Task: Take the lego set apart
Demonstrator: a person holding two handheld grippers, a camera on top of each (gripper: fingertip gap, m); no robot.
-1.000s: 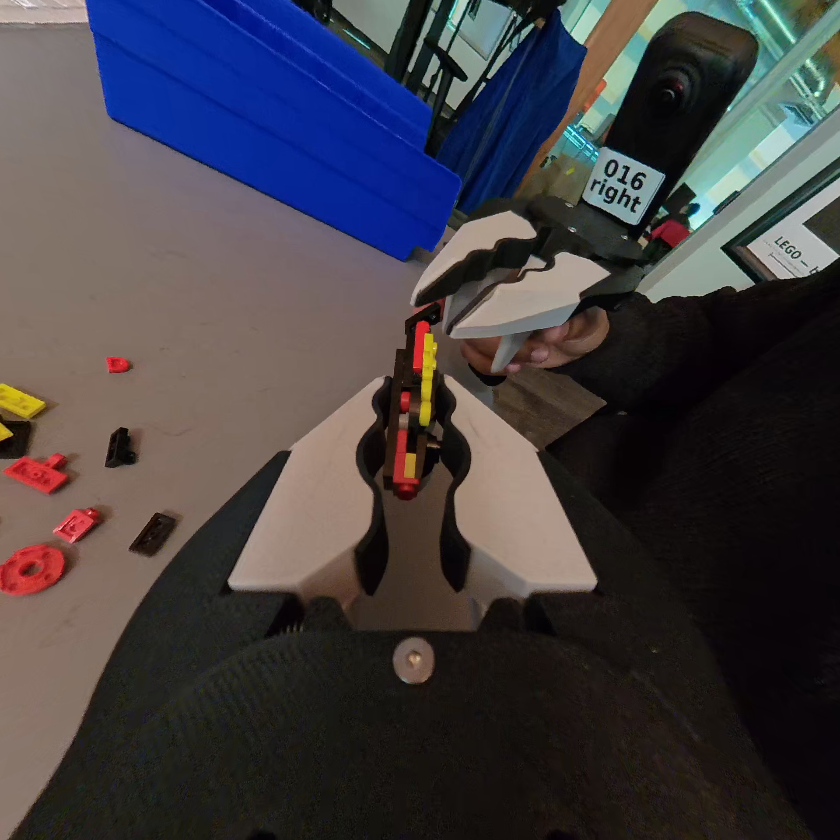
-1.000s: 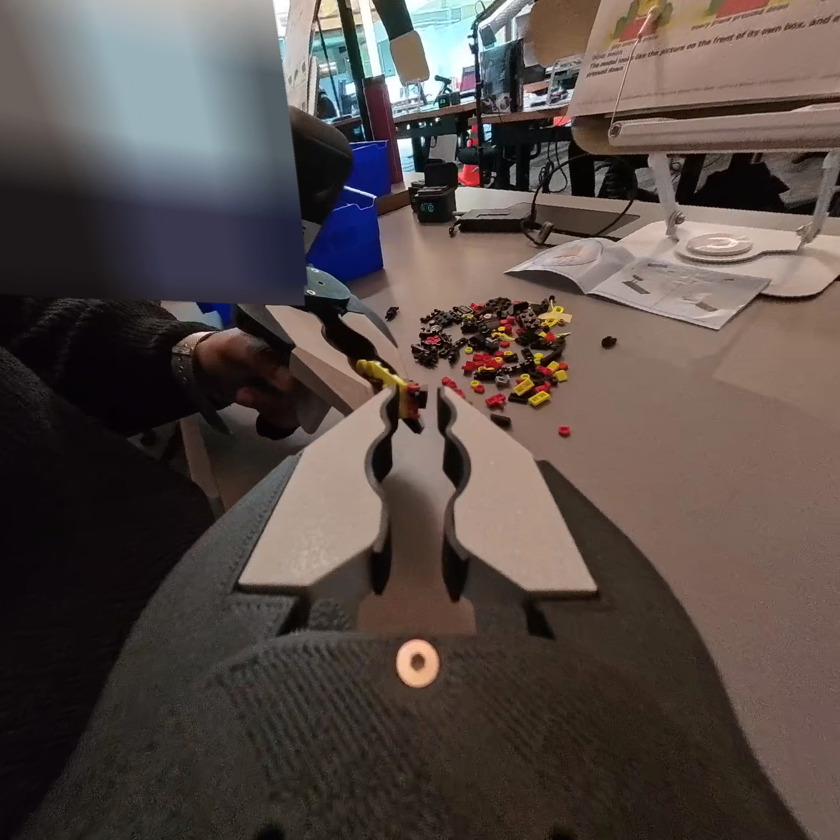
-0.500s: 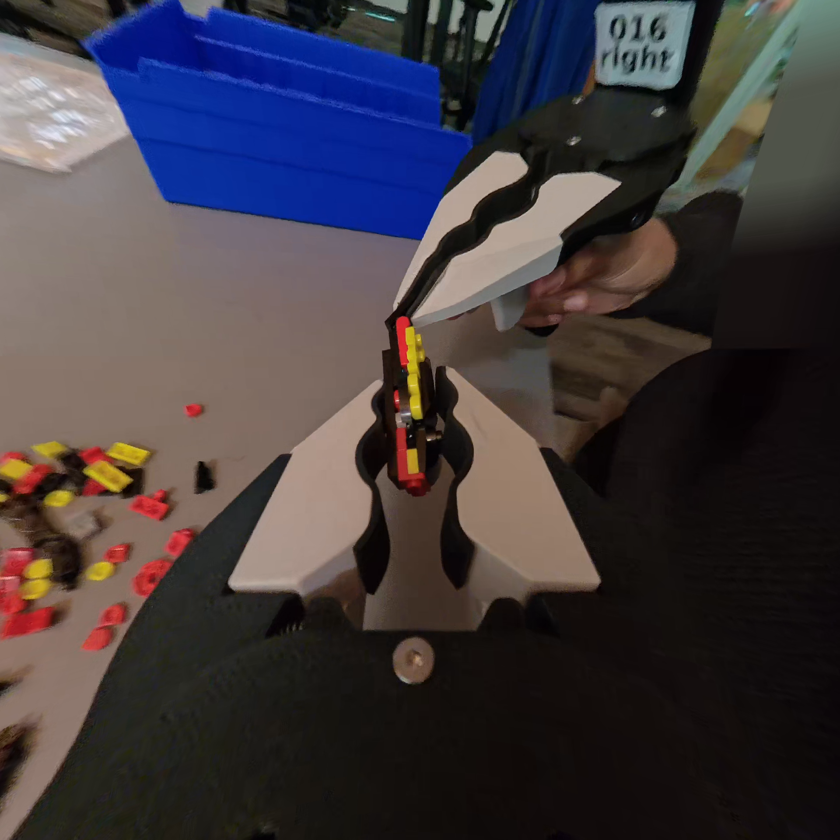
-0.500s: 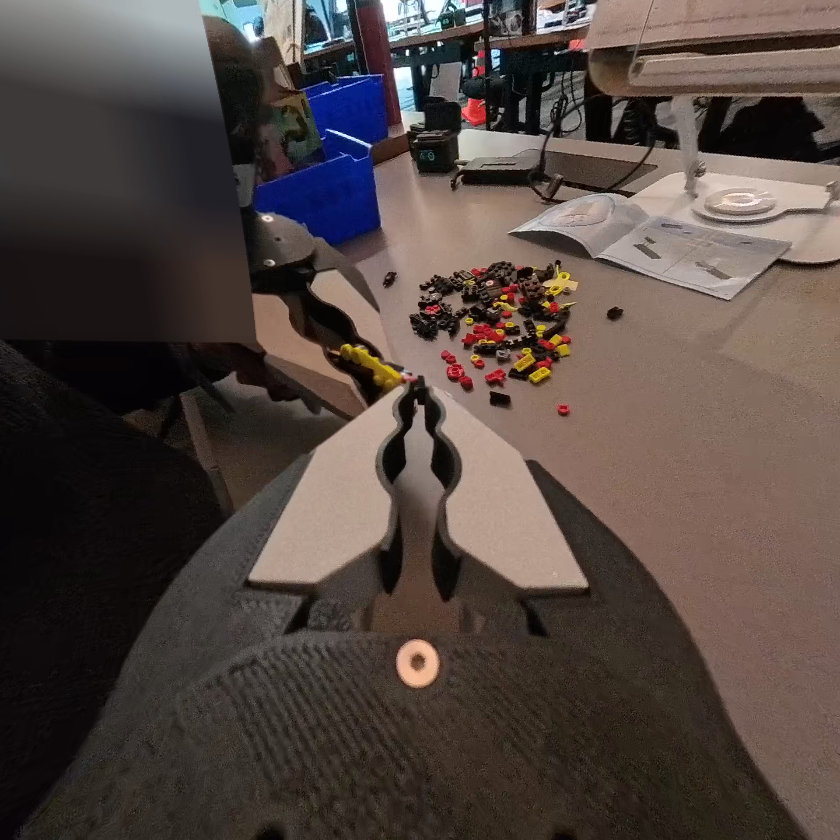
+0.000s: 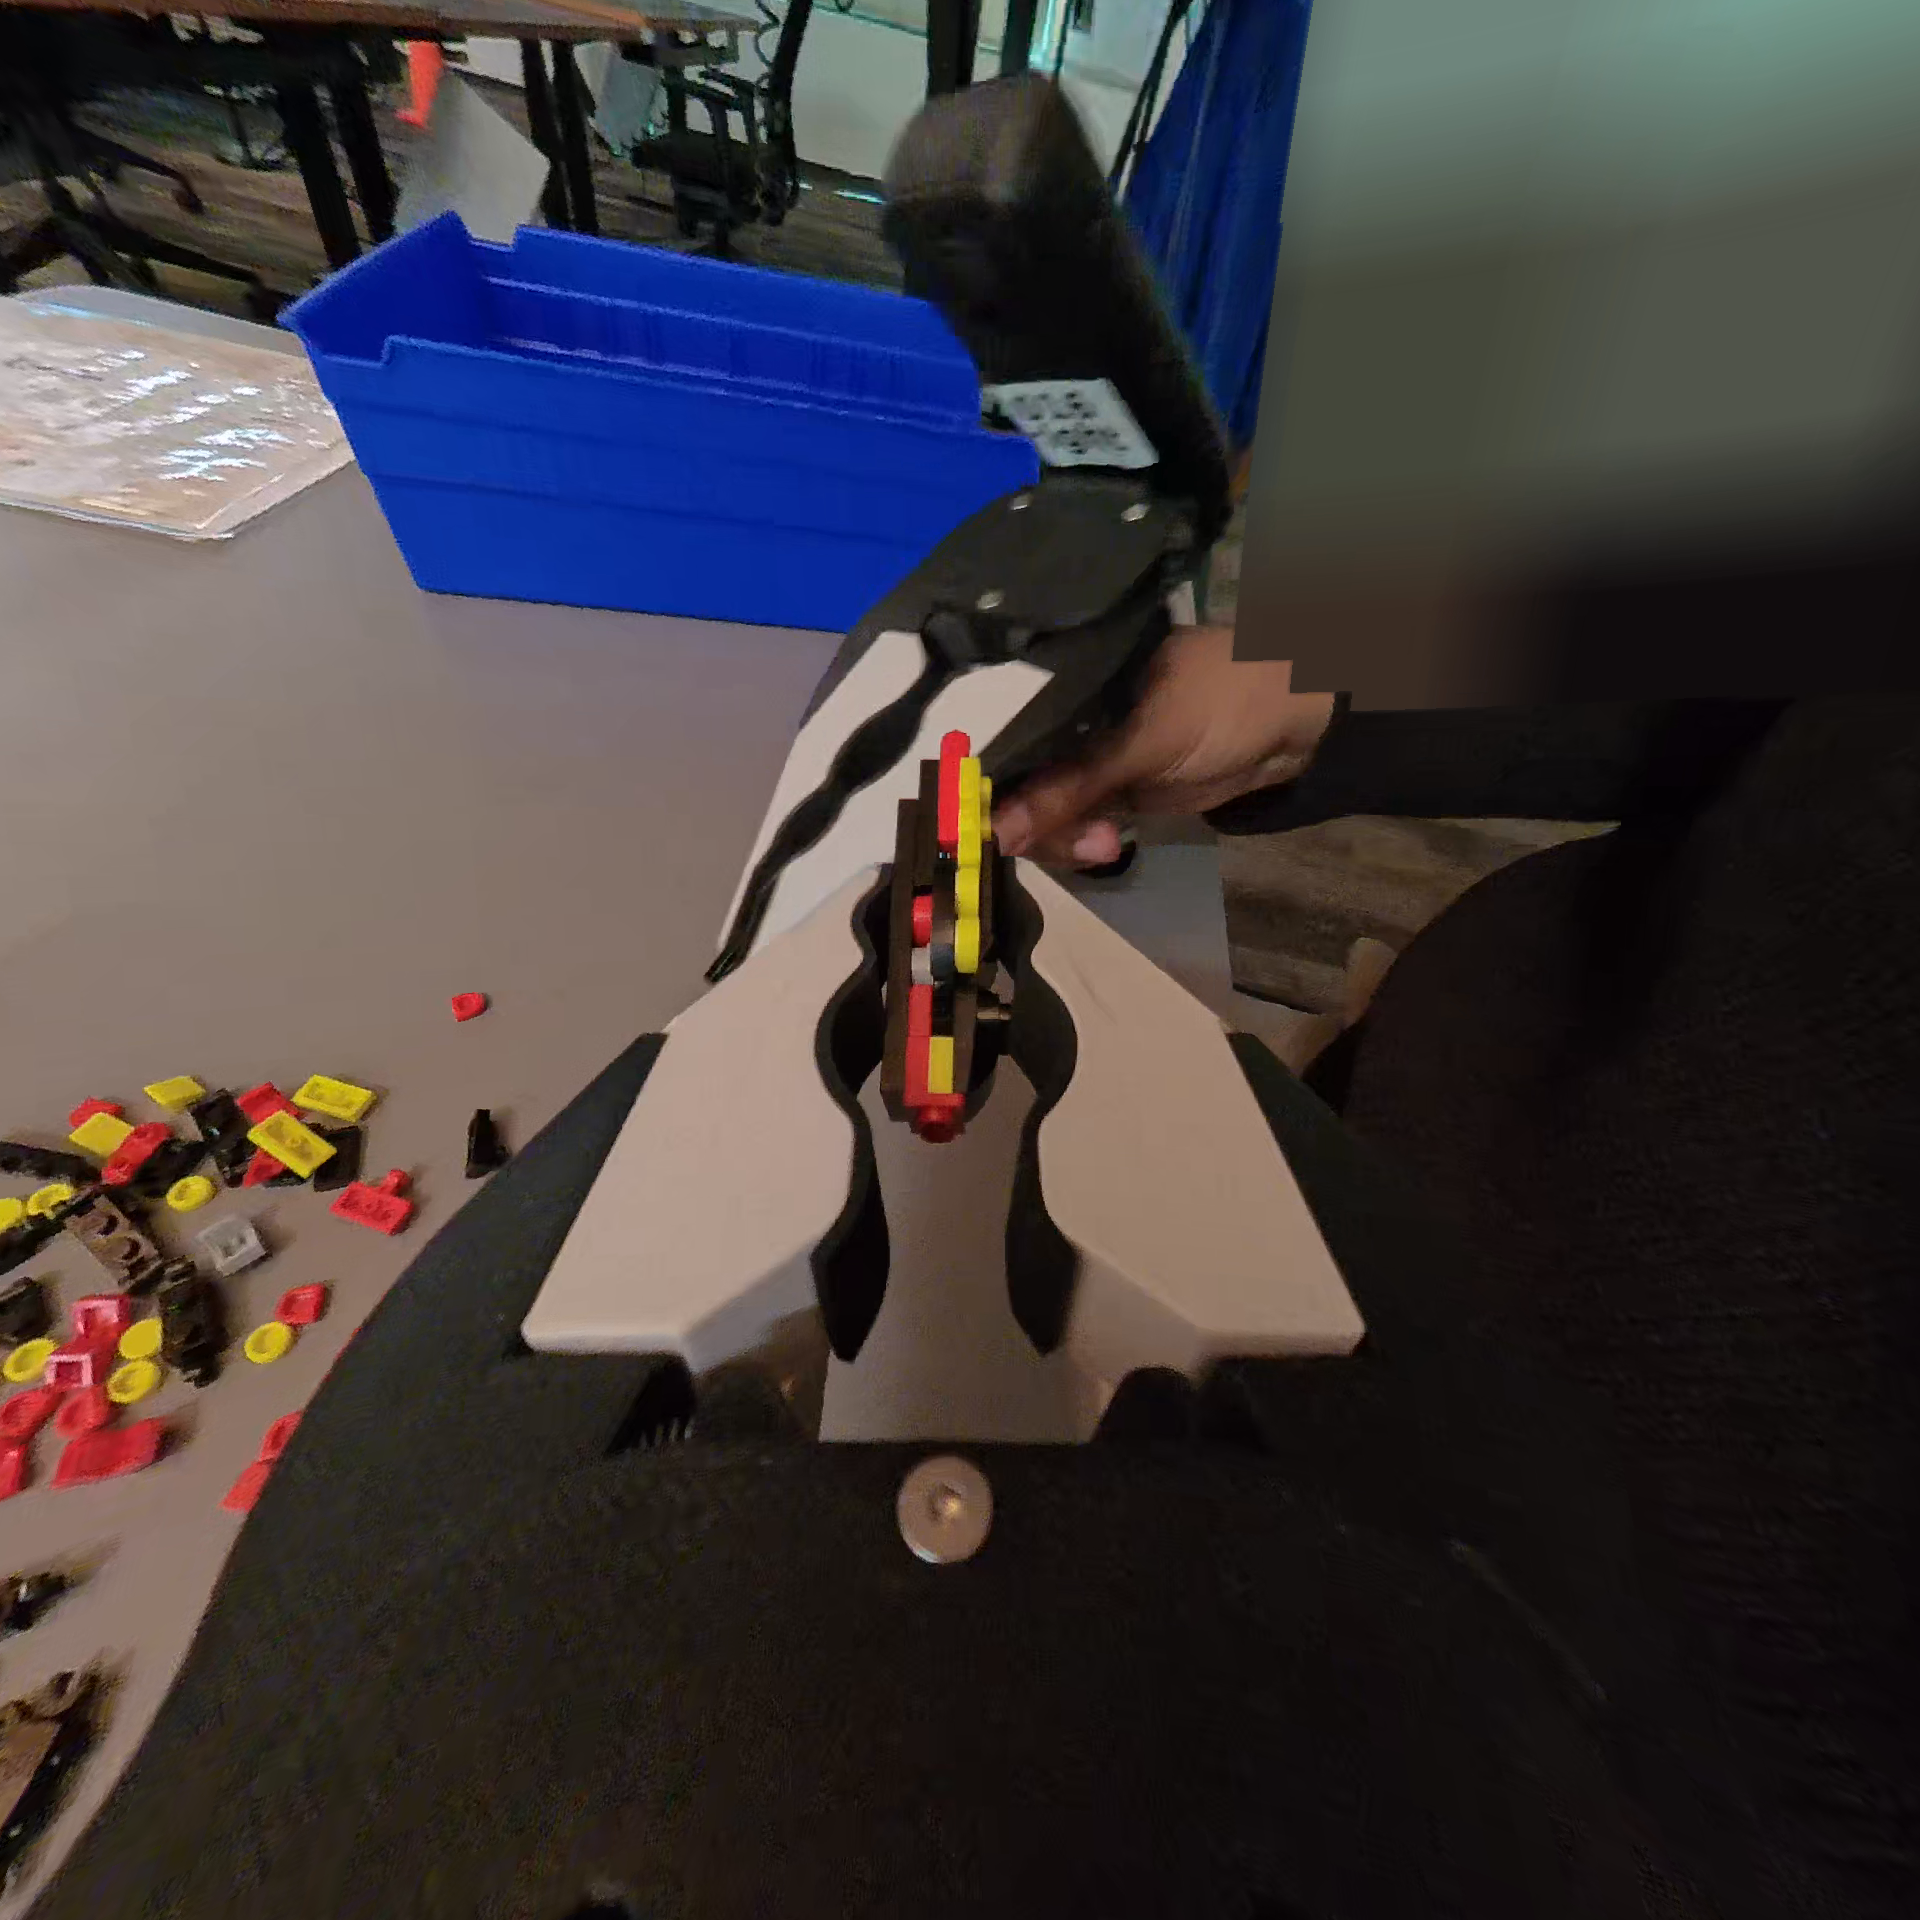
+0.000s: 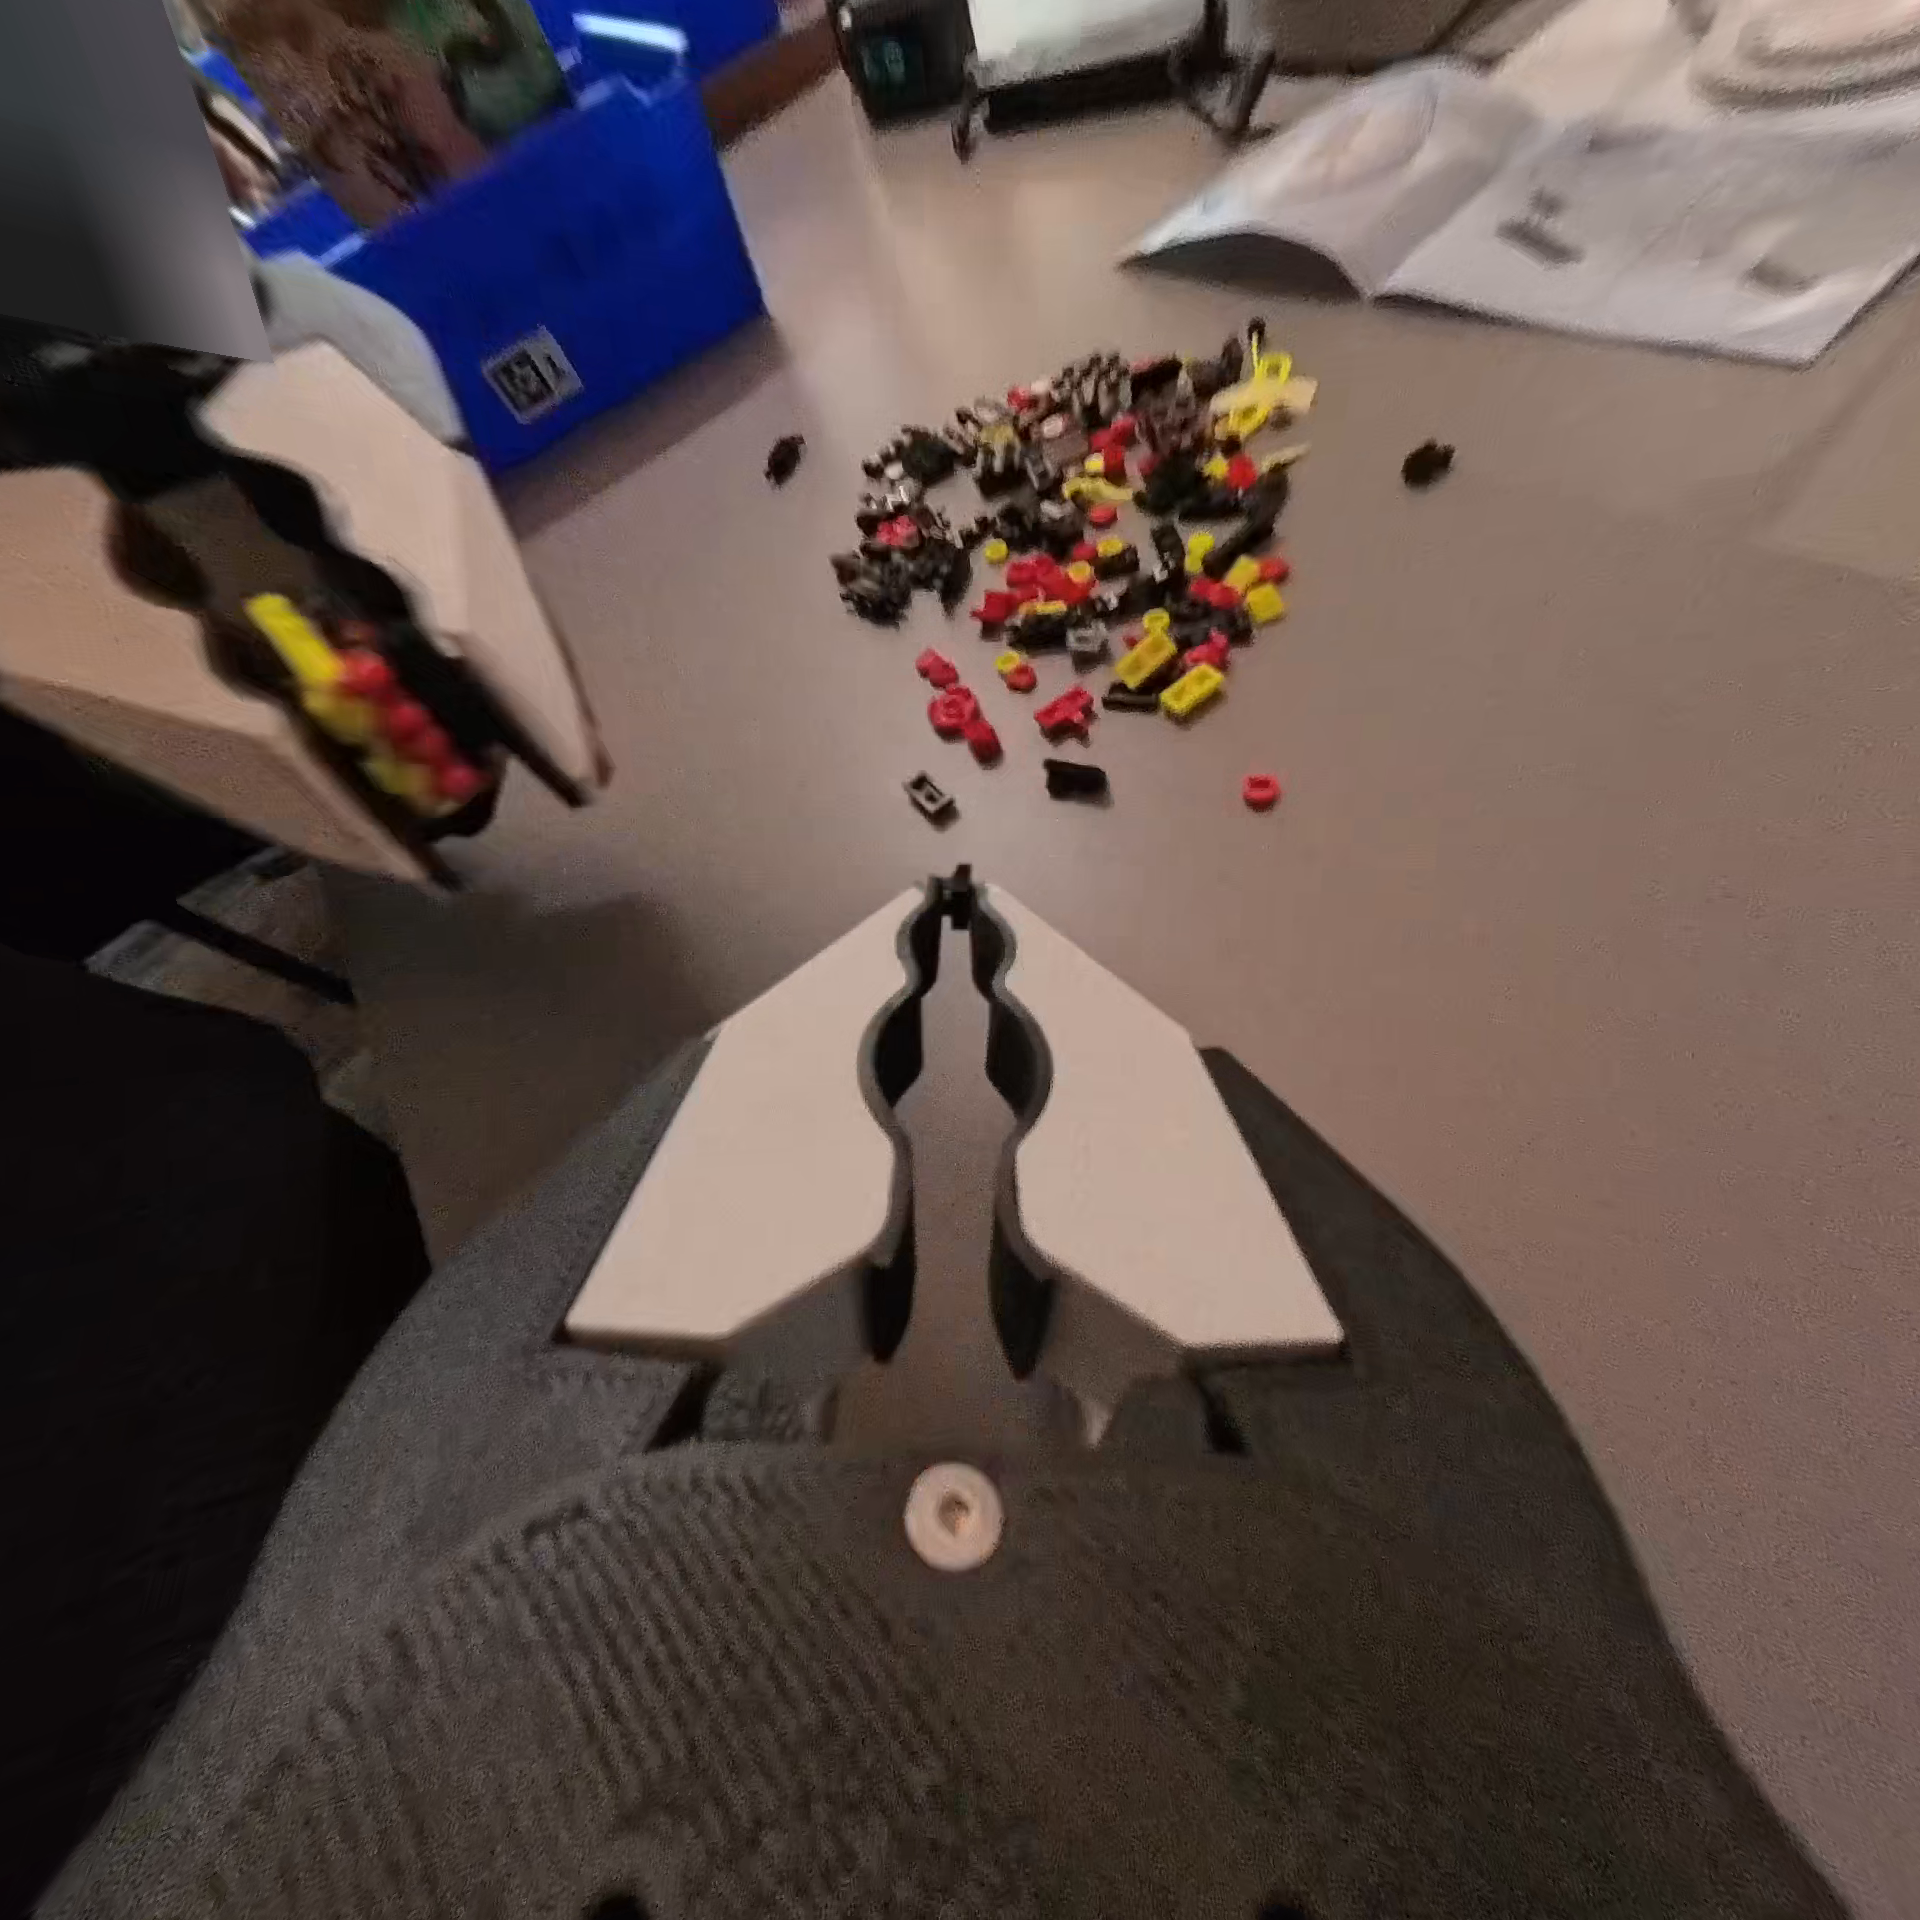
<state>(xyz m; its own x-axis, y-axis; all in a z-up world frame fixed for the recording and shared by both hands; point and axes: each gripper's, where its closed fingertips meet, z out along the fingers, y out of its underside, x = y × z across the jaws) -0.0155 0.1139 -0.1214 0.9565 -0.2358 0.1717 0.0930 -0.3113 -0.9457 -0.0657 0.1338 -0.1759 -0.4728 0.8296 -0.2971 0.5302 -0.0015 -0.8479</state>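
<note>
My left gripper (image 5: 940, 914) stays clamped on the half-built lego set (image 5: 940, 935). My right gripper (image 6: 958, 896), pinched on a small black piece (image 6: 956, 894), has just pulled it free and swings toward the loose pile (image 6: 1091, 551) — one more off. Grey table (image 6: 1558, 935), blue bin (image 5: 644, 447) behind, booklet (image 6: 1558, 208) far right.

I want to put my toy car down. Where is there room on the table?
Bare table lies right of the brick pile, and between pile and blue bin. The pile is crowded; the booklet fills the far right.
</note>
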